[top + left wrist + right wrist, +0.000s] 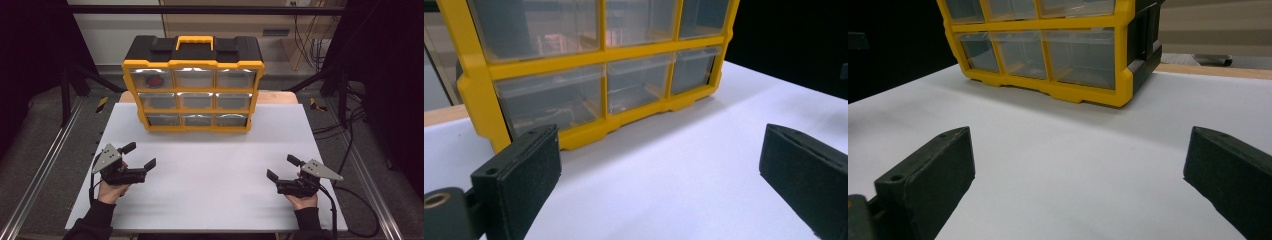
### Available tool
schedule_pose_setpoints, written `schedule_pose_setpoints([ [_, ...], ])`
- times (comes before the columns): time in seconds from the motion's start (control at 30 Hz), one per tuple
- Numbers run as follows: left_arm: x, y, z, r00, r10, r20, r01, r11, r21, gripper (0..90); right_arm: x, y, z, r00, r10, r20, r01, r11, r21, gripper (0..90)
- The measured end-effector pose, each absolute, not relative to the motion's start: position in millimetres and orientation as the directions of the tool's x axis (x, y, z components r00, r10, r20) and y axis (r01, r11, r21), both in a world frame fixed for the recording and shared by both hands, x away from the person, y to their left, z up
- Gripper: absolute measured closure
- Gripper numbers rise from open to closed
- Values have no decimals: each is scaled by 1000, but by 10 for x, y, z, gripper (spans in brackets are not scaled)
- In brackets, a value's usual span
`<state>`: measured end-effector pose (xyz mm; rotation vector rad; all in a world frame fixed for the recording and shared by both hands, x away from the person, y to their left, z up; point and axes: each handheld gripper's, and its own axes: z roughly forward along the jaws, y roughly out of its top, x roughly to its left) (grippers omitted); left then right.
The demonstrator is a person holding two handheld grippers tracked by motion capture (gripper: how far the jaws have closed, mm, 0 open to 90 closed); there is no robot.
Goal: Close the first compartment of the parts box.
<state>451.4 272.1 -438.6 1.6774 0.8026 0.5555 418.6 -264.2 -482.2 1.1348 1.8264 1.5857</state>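
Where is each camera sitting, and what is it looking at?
High view: sits above the person's side, looking forward and down at the white table and the yellow drawer organizer; both hands with the left tongs and right tongs show.
Left gripper view: rides the left tongs, facing the organizer's lower drawers; its two black jaws, spread apart, show.
Right gripper view: rides the right tongs, facing the organizer's right end; its spread jaws show.
All three share the organizer and table.

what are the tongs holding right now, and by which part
Nothing is held. The left tongs and the right tongs are both open over the white table, apart from the yellow and black plastic drawer organizer.
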Motion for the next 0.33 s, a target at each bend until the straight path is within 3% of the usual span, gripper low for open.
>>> schedule_pose_setpoints([
  [0.33,4454,2762,-4498,650,758,-54,230,-128,965,26,4185,-2638,-4825,-551,817,170,284,-8,959,5],
])
